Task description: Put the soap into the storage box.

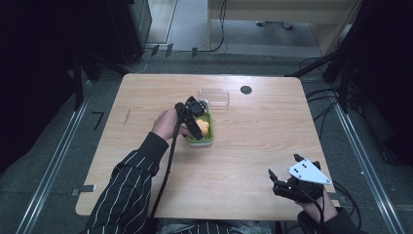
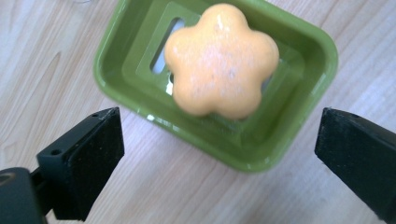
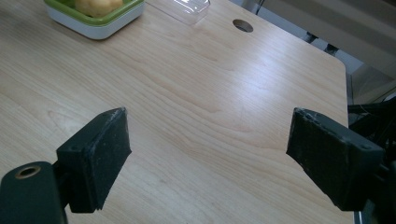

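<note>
From the high view, I hold the left gripper over the green soap dish near the middle of the wooden table, with the orange flower-shaped soap lying inside it. A clear lid sits just behind the dish. My right gripper rests near the table's front right corner, well apart from all this. Around the table I see grey floor, cables and dark equipment racks.

In the left gripper view, the jaws stand wide apart and empty, on the near side of the dish, with the soap ahead. I judge the risk to be this: the soap looks rounded and slick, so an off-centre close could squirt it out, or a jaw could catch the dish rim and tip or shove the light tray across the smooth wood.

In the right gripper view, the jaws also stand wide apart, holding nothing, above bare pale wood grain. The dish and lid lie far ahead, beside a round cable hole.
</note>
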`<move>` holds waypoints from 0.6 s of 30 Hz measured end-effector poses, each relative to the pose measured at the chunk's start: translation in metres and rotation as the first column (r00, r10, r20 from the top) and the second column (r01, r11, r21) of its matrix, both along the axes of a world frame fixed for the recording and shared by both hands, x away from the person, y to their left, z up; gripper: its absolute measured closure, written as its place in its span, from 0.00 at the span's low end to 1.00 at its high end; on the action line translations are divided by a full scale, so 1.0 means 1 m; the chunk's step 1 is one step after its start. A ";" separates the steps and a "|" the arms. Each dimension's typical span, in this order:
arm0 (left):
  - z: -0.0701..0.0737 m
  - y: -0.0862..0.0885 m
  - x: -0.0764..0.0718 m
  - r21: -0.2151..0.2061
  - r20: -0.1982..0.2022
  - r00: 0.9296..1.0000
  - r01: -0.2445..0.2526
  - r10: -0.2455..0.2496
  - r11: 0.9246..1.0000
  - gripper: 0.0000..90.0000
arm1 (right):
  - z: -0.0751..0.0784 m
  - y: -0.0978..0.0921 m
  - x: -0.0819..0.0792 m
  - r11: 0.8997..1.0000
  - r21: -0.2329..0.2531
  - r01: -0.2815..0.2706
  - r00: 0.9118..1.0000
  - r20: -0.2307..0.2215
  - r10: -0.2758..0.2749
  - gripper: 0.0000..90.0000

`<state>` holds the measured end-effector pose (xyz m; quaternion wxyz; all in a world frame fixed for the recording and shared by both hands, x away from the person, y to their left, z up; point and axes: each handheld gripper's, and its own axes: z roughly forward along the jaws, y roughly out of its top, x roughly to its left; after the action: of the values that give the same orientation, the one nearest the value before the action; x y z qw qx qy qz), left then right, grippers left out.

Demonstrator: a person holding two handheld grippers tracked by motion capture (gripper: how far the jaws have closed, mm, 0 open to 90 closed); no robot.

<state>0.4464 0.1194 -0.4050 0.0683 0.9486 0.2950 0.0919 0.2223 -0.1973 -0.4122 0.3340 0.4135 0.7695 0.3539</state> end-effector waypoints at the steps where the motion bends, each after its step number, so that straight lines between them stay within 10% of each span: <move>1: 0.003 0.002 -0.003 0.001 0.000 1.000 -0.012 0.012 1.000 0.00 | 0.000 0.000 0.000 1.000 0.006 0.005 1.000 -0.002 -0.005 0.15; 18: 0.013 0.034 -0.046 0.002 -0.007 0.998 -0.067 0.067 0.998 0.00 | 0.000 -0.001 -0.001 1.000 0.009 0.007 1.000 0.000 -0.007 0.15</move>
<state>0.4004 0.1539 -0.3920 0.0631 0.9385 0.3269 0.0911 0.2213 -0.1980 -0.4120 0.3333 0.4178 0.7665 0.3562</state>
